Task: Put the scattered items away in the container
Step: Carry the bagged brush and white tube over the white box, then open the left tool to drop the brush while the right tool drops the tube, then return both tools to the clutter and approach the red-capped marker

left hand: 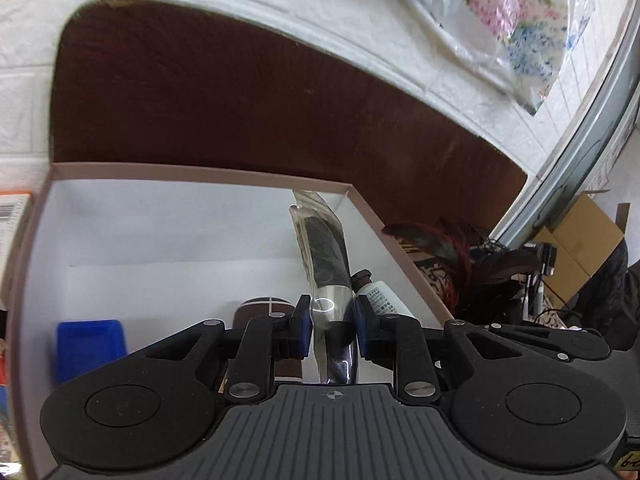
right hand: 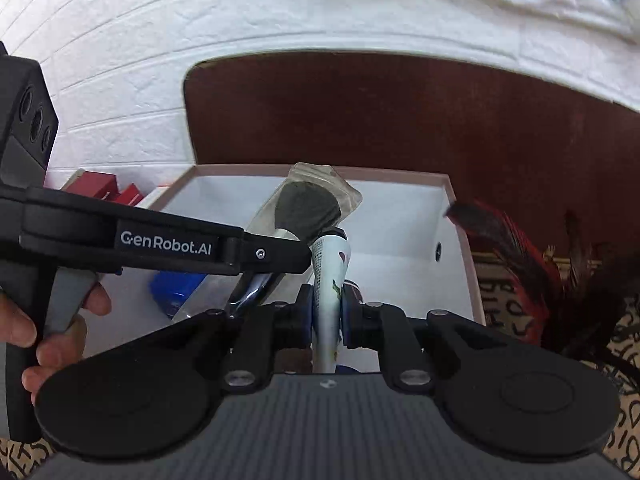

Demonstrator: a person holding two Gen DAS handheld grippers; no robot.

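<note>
Gripping a makeup brush (left hand: 325, 256) sealed in a clear plastic sleeve, the left hand-held gripper (left hand: 332, 322) has its blue pads pressed on the brush's shiny handle, with the dark bristles pointing up and away over the open white box (left hand: 200, 178). The right hand-held gripper (right hand: 325, 312) is clamped on a small white tube (right hand: 330, 276) with a dark cap, held upright just beside the brush, over the same box. Inside the box lie a blue tray (left hand: 90, 344) and a brown, white-striped item (left hand: 260, 312). The box sits against a dark brown board (left hand: 240, 100) before a white brick wall (right hand: 160, 40). A person's hand (right hand: 48, 332) grips the left tool's handle. A dark red-leaved plant (right hand: 520, 248) stands right of the box.
</note>
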